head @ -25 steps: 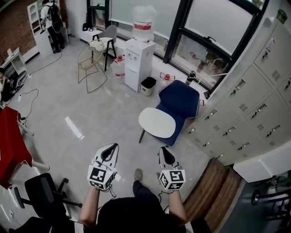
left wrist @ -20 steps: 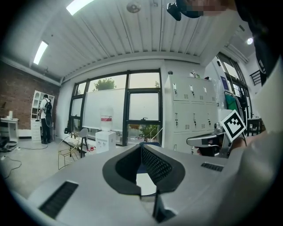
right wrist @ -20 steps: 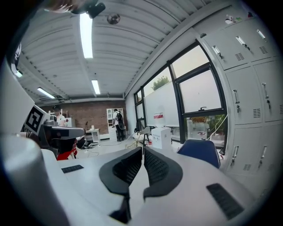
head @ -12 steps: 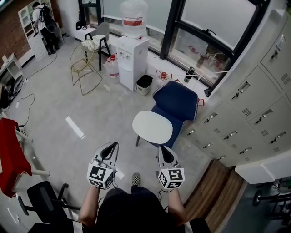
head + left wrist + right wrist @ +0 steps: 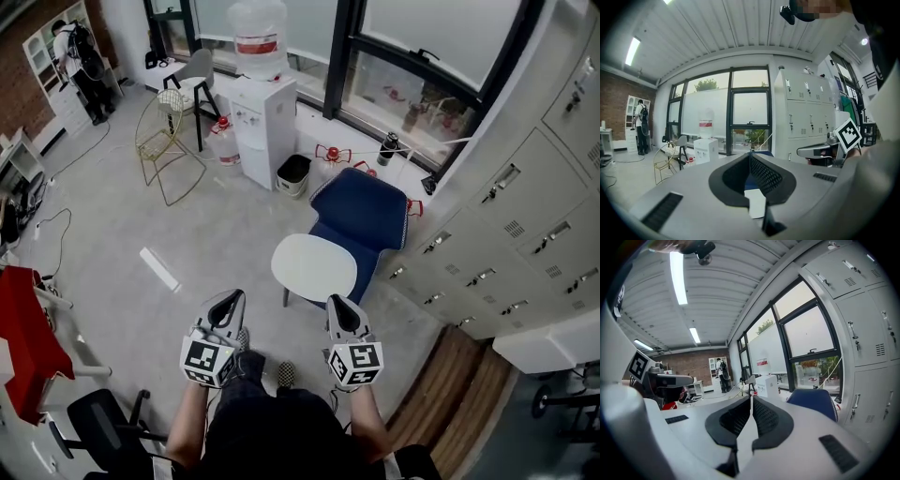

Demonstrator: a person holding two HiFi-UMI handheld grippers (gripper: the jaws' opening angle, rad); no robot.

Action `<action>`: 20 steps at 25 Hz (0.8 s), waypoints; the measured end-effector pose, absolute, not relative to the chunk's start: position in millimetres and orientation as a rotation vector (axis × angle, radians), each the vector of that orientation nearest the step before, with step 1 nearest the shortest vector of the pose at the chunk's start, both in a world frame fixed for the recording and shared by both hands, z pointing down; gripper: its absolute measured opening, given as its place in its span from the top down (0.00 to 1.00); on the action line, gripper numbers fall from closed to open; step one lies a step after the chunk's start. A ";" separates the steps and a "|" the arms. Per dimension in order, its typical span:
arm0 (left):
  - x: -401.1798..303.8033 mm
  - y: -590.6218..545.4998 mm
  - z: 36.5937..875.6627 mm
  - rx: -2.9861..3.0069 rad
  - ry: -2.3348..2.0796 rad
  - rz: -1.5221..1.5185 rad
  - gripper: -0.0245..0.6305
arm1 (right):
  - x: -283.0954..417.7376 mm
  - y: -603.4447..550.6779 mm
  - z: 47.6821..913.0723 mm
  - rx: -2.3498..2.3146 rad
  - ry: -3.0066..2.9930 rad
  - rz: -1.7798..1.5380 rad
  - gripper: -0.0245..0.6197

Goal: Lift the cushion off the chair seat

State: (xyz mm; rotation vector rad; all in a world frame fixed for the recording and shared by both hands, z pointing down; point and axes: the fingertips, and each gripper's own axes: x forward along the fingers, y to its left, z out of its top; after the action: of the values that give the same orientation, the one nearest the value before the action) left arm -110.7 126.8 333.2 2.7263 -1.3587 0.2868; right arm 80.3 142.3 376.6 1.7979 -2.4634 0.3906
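The white oval cushion [image 5: 314, 267] lies on the seat of the dark-blue upholstered chair [image 5: 366, 208], which stands on the grey floor [image 5: 122, 216] just beside the grey metal lockers [image 5: 525, 234]. The left hand-held gripper [image 5: 228, 302] and the right hand-held gripper [image 5: 338, 309] are both clenched with nothing between their jaws. They are held side by side, short of the cushion and apart from it, pointing toward it.
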 end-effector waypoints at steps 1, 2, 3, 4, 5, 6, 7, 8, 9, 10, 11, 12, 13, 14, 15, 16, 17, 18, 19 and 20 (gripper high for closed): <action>-110.5 120.6 333.8 2.727 -1.354 0.286 0.93 | 80.0 137.2 376.7 1.800 -2.462 0.391 0.91; -109.9 114.4 334.9 2.727 -1.348 0.286 0.93 | 80.0 132.1 377.2 1.804 -2.458 0.392 0.91; -109.2 108.1 336.3 2.729 -1.339 0.287 0.93 | 80.2 127.0 378.1 1.808 -2.453 0.393 0.91; -108.2 101.6 338.1 2.732 -1.328 0.287 0.93 | 80.5 121.8 379.2 1.813 -2.448 0.394 0.91; -106.8 94.6 339.9 2.737 -1.317 0.288 0.93 | 81.1 116.3 380.3 1.818 -2.442 0.393 0.91; -105.1 86.7 341.9 2.742 -1.304 0.289 0.93 | 81.8 110.1 381.6 1.822 -2.437 0.392 0.91; -103.1 77.8 344.1 2.746 -1.291 0.292 0.93 | 82.7 102.6 382.7 1.827 -2.433 0.393 0.91; -100.8 67.9 346.3 2.750 -1.276 0.295 0.93 | 84.0 94.2 383.9 1.834 -2.427 0.395 0.91; -98.3 57.7 348.9 2.751 -1.258 0.299 0.93 | 85.6 85.6 385.2 1.843 -2.417 0.400 0.91; -96.0 47.4 351.9 2.751 -1.240 0.304 0.93 | 87.5 77.3 386.8 1.854 -2.403 0.408 0.91; -94.3 36.9 355.0 2.749 -1.221 0.308 0.93 | 89.1 69.1 388.6 1.865 -2.388 0.417 0.91; -93.3 25.8 358.1 2.748 -1.204 0.312 0.93 | 89.8 60.5 390.2 1.875 -2.376 0.426 0.91; -93.0 14.3 361.1 2.747 -1.189 0.316 0.93 | 89.7 51.4 391.6 1.883 -2.366 0.430 0.91; -93.4 2.9 364.3 2.747 -1.175 0.323 0.93 | 88.7 42.2 393.0 1.889 -2.356 0.430 0.91; -94.3 -8.1 368.0 2.746 -1.161 0.332 0.93 | 87.3 33.1 395.0 1.895 -2.347 0.432 0.91; -95.4 -18.8 372.1 2.746 -1.149 0.342 0.93 | 85.8 24.1 397.7 1.902 -2.339 0.438 0.91; -96.7 -29.7 376.8 2.743 -1.137 0.352 0.93 | 84.2 14.8 401.1 1.908 -2.332 0.449 0.91; -97.9 -41.3 382.0 2.738 -1.128 0.360 0.93 | 82.5 5.0 405.0 1.912 -2.326 0.463 0.91; -98.9 -53.5 387.5 2.731 -1.120 0.369 0.93 | 80.8 -5.4 409.3 1.914 -2.320 0.478 0.91; -99.8 -66.3 393.3 2.723 -1.113 0.377 0.93 | 79.0 -16.4 413.9 1.914 -2.313 0.492 0.91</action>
State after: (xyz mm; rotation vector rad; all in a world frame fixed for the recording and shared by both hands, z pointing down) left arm -99.8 -66.3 393.3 2.7230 -1.1134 0.3774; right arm 79.0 -16.4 413.9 1.9142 -2.3126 0.4919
